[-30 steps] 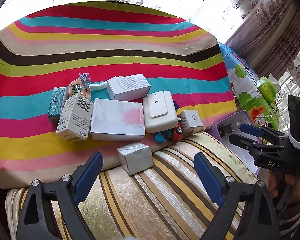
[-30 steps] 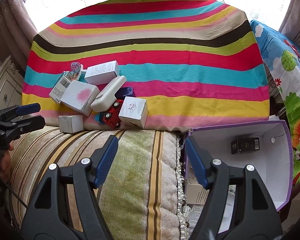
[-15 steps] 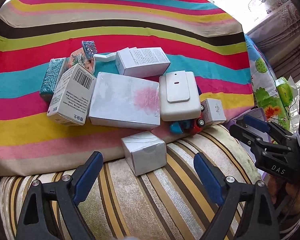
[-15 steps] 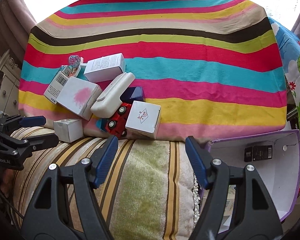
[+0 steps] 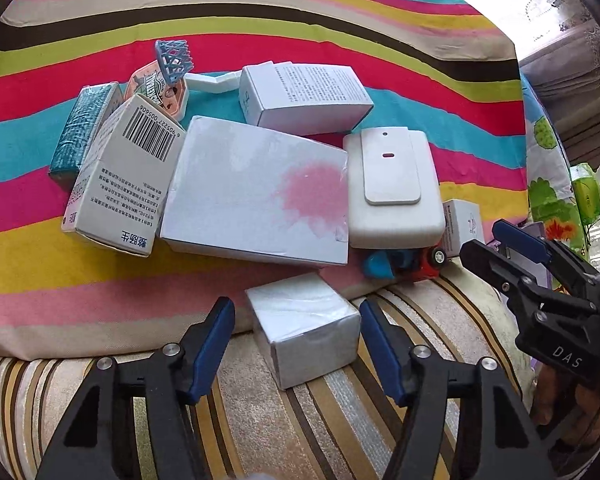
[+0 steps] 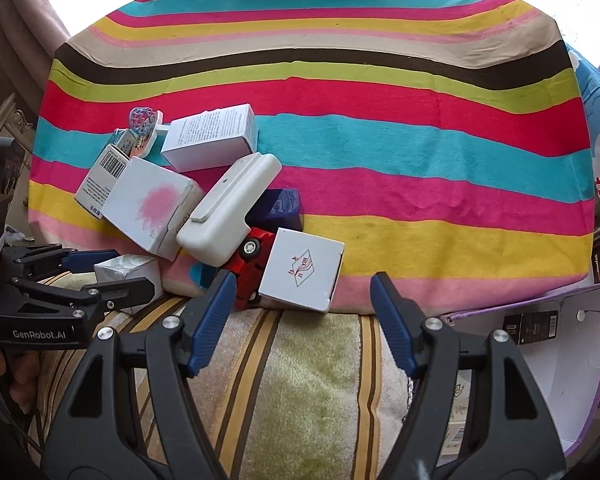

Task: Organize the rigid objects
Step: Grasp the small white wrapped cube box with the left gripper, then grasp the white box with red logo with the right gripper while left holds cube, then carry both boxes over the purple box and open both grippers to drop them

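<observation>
My left hand-held gripper (image 5: 296, 344) points steeply down, jaws closing around the small white box (image 5: 304, 326). The box sits between the blue pads, gaps showing on both sides, so nothing is gripped yet. It's dead ahead, on the striped cushion (image 5: 260, 420) at the blanket (image 5: 260, 20) edge, turned a bit askew to the pads. It looks near-cubic, so I'd say no long axis matters.

My right hand-held gripper (image 6: 300, 320) is about half open and empty. The logo box (image 6: 304, 270) lies just ahead between its fingers, with the red toy car (image 6: 252, 260) touching that box's left side. Left is clearly nearer the small box; in the right view it sits far left, beside the left fingers.

Beyond is the pile: the pink-stain box (image 5: 256, 192), white case (image 5: 392, 184) and barcode box (image 5: 120, 176). The purple bin (image 6: 580, 360) is at far right, probably the drop spot.
</observation>
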Demonstrator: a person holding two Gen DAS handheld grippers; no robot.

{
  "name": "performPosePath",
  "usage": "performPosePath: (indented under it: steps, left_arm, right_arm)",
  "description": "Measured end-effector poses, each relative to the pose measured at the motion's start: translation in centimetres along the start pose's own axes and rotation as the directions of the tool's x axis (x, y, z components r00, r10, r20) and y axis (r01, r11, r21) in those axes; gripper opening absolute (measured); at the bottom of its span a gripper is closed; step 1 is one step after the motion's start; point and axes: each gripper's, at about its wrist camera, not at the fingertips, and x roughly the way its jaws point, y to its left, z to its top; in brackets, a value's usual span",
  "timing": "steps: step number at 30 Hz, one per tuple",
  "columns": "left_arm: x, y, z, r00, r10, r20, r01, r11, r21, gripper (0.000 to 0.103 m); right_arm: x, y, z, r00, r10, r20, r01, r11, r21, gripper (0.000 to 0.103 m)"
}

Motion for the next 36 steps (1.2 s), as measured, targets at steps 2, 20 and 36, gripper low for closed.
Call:
performPosePath:
  steps: [2, 20, 36]
  left_arm:
    - [0.1, 0.1, -0.1, 1.000, -0.004, -0.003, 0.004, 1.000, -0.003, 0.058]
    - [-1.7, 0.9, -1.0, 0.998, -0.050, 0.047, 0.051, 0.998, -0.025, 0.041]
    - [-5.4, -2.3, -2.5, 0.986, -0.110, 0.129, 0.102, 0.993, 0.063, 0.041]
  right_arm:
    - [0.4, 0.2, 0.1, 1.000, -0.003, -0.009, 0.003, 1.000, -0.002, 0.073]
    - [0.6, -0.7, -0.4, 1.000, -0.019, -0.008, 0.019, 0.999, 0.038, 0.044]
    - [-4.5, -2.1, -3.5, 0.997, -0.007, 0.079, 0.000, 0.997, 0.082, 0.044]
